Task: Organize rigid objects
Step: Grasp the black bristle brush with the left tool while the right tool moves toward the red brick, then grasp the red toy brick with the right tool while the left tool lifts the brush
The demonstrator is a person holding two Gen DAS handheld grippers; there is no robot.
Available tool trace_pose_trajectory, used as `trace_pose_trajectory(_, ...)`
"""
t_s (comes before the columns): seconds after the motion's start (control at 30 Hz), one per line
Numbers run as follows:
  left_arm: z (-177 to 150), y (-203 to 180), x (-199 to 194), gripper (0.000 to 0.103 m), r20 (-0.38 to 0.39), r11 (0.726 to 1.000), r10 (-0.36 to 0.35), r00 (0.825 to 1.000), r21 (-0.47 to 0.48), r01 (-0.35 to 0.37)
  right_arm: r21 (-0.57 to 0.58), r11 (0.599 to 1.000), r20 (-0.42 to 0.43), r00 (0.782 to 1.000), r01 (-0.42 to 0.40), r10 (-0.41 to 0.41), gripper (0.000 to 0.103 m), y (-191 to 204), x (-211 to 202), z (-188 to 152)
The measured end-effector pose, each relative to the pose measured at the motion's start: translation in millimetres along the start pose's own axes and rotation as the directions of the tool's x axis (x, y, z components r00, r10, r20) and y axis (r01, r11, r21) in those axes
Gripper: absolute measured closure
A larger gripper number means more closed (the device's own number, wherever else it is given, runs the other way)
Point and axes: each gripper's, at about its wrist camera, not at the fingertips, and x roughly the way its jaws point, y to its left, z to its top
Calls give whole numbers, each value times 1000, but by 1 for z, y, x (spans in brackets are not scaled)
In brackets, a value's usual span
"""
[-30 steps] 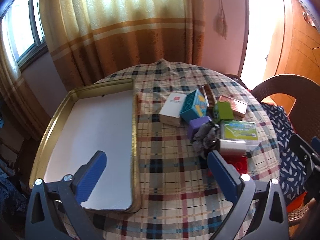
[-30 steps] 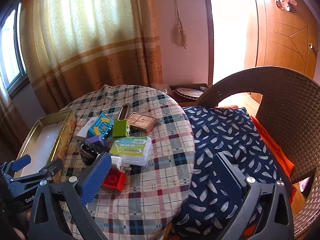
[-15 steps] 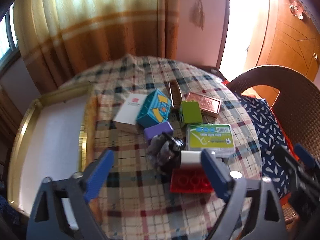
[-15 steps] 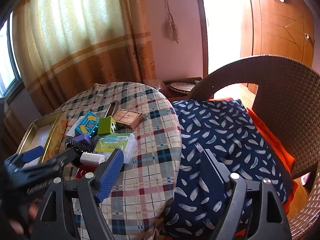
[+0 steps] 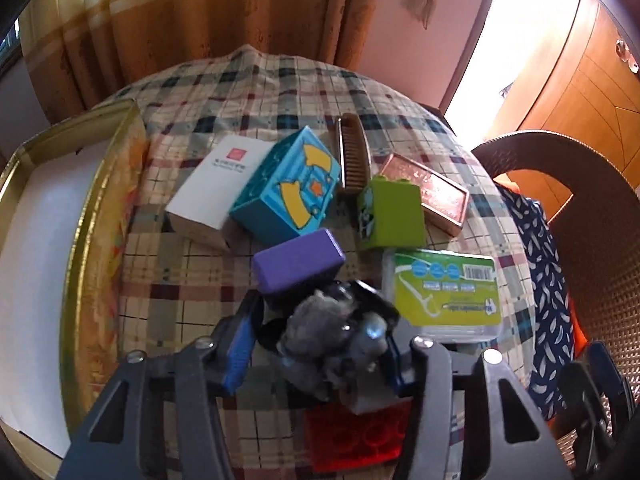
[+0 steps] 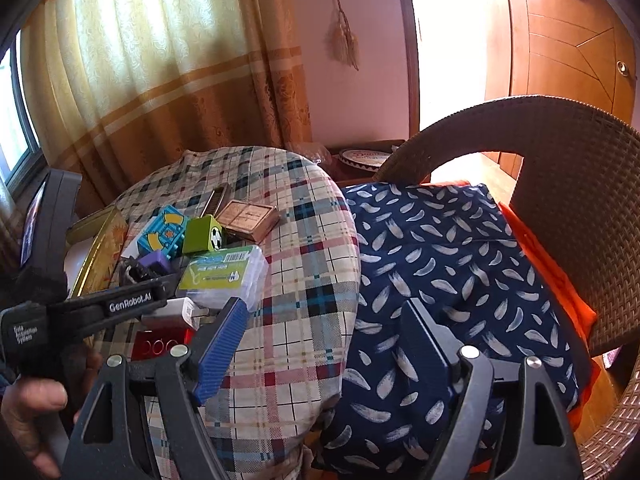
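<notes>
On the plaid table (image 5: 280, 76), the left gripper (image 5: 316, 344) is closing round a grey-black fuzzy thing (image 5: 332, 332) beside the purple block (image 5: 298, 266); the right gripper (image 6: 320, 344) hangs wide and empty over the chair cushion (image 6: 460, 248)

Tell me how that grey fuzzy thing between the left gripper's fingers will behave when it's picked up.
The grey fuzzy thing looks soft, so it will probably squash as the left hand-held gripper closes around it. It seems light. Its dark glossy parts might slip or dangle, though blur hides the details.
</notes>
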Motion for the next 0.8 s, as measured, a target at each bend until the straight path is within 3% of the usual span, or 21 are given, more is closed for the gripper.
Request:
trace_pose_trajectory(0.27,1,5,-3,51,16,1000,-30,999,5,30,5,1000,-13,1000,12,-11,22,0,0,-1)
trace_pose_trajectory(0.57,1,5,-43,51,137,998,22,990,61,-31,-14,1000,-9,1000,5,-5,22,15,-7,-2)
trace_pose_trajectory(0.8,-4,19,-60,51,146,999,-17,989,45,10,-44,999,-11,1000,-15,14,24,31,-13,-5)
